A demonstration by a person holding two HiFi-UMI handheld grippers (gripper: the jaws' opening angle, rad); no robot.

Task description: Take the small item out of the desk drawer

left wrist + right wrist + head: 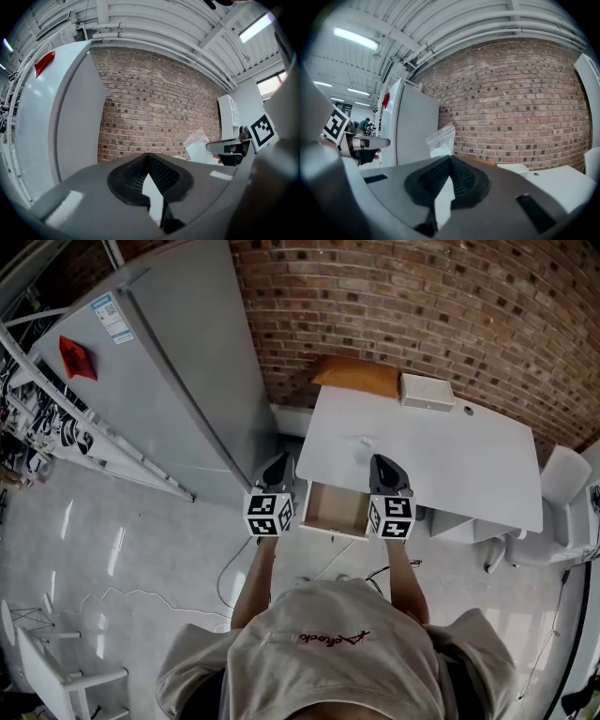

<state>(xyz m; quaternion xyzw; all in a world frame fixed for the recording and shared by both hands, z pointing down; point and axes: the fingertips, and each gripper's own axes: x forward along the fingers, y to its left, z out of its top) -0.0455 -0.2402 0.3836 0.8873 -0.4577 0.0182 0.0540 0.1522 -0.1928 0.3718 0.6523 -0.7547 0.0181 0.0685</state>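
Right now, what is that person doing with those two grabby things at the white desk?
A person stands at the white desk with a grabber in each hand. The left tongs and the right tongs are both shut with nothing in them, held side by side above the desk's near edge. The drawer under that edge is pulled open. A small clear plastic bag sits on the desk just ahead of the tongs.

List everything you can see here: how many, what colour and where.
Desk: one, white, against the brick wall.
Drawer: one, tan inside, open at the desk's front.
Plastic bag: one, clear, on the desktop.
Box: one, white, desk's back edge.
Flat item: one, orange, desk's back left corner.
Tall cabinet: one, grey, left of desk.
Chair: one, white, right of desk.
Left gripper: grey, shut, at drawer's left.
Right gripper: grey, shut, at drawer's right.
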